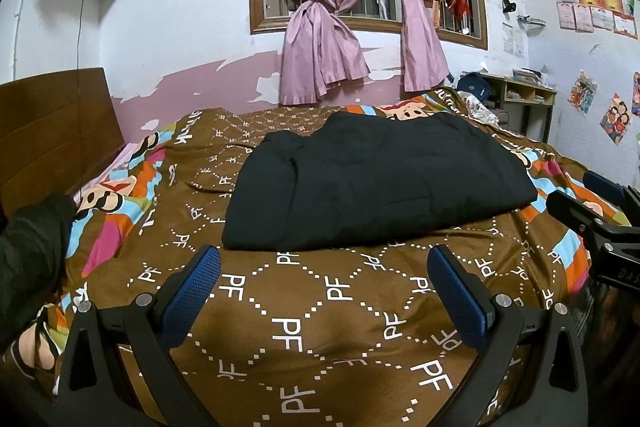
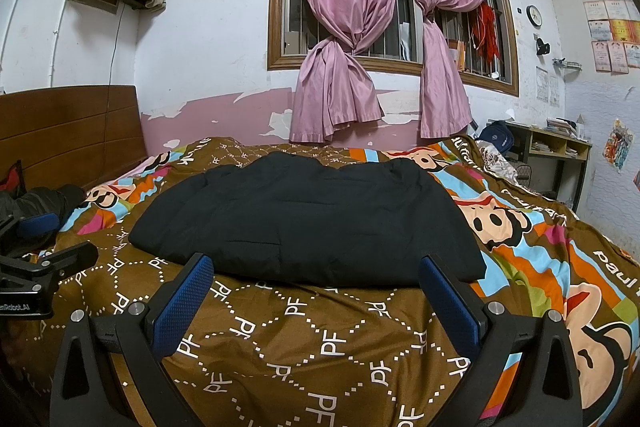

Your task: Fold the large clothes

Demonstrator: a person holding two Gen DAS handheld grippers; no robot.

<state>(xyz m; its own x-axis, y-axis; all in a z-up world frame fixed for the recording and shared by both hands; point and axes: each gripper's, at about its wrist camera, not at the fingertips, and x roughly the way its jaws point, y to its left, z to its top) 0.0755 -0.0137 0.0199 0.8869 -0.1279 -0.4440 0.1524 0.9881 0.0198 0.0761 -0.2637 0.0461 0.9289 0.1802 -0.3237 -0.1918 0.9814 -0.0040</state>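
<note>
A large black garment (image 1: 376,179) lies folded into a thick rectangle on the brown patterned bedspread (image 1: 320,315); it also shows in the right wrist view (image 2: 312,223). My left gripper (image 1: 324,263) is open and empty, hovering just in front of the garment's near edge. My right gripper (image 2: 316,271) is open and empty, also just short of the near edge. The right gripper shows at the right edge of the left wrist view (image 1: 592,211). The left gripper shows at the left edge of the right wrist view (image 2: 44,247).
A wooden headboard (image 1: 52,131) stands at the left. Another dark garment (image 1: 28,251) lies at the bed's left side. Pink curtains (image 1: 344,27) hang at the barred window behind. A desk (image 1: 524,99) stands at the back right.
</note>
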